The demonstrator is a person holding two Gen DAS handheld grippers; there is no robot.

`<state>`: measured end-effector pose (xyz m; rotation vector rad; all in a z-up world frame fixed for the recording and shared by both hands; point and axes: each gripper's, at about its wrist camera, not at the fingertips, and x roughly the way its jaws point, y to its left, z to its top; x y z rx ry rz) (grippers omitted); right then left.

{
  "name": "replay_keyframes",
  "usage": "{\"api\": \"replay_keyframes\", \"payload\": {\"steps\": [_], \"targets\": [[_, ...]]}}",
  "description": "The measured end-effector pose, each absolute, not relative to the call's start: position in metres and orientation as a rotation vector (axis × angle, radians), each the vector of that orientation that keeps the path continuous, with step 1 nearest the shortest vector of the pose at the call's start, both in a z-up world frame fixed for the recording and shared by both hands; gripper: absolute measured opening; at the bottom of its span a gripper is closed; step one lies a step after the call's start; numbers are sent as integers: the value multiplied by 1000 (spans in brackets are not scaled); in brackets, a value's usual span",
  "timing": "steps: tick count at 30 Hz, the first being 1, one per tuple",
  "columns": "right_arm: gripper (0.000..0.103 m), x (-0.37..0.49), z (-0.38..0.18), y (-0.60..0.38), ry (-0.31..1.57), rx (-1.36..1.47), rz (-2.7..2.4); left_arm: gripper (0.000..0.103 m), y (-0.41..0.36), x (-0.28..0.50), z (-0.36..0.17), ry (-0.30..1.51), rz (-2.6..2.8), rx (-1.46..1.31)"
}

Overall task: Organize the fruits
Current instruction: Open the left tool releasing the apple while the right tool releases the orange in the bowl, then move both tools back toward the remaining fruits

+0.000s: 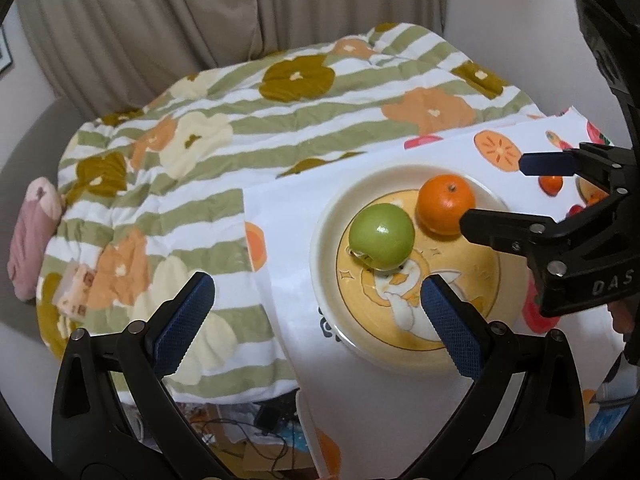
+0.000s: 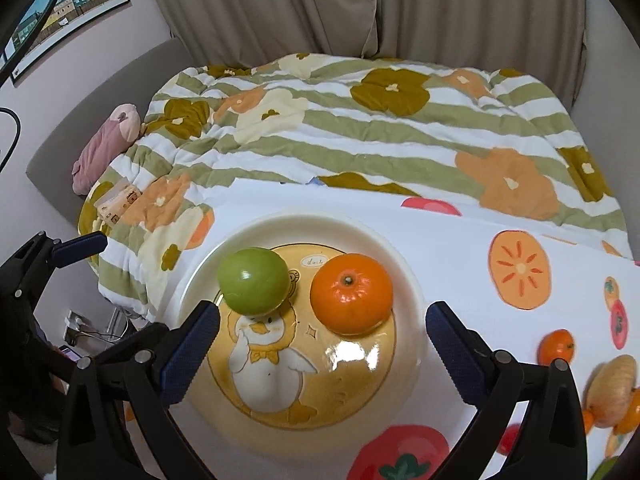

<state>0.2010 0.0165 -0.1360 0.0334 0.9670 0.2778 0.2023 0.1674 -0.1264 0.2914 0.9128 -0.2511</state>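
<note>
A green apple (image 1: 381,236) and an orange (image 1: 445,204) sit side by side on a cream plate (image 1: 324,240) with a yellow duck picture. In the right wrist view the apple (image 2: 253,282) is left of the orange (image 2: 351,294) on the plate (image 2: 408,280). My left gripper (image 1: 316,320) is open and empty, just short of the plate's near left rim. My right gripper (image 2: 320,344) is open and empty, hovering over the plate's near side, close behind the two fruits. It shows in the left wrist view (image 1: 496,192) beside the orange.
The plate stands on a white fruit-print cloth (image 2: 520,268) over a table. A small orange (image 2: 556,346) and a peach-coloured fruit (image 2: 612,390) lie at the right. A flowered quilt (image 2: 360,128) on a sofa lies beyond. The table's left edge drops to a cluttered floor (image 1: 256,432).
</note>
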Motion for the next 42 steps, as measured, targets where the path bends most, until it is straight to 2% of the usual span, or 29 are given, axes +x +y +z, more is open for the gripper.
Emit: {"api": "replay_keyframes", "payload": {"steps": [13,24,32,42], "targets": [[103,144,-98,-37,923,58,319,103,114,154,-94,888,-193,232],[103,96,-77,-150,907,63,226,103,10,112,-78,888,-278,175],[103,57,-78,-247,884,55,112,103,-71,85,-90,913,-334,171],[103,36,-116,-321,943,8,76,103,-156,45,-138,971,-448,177]]}}
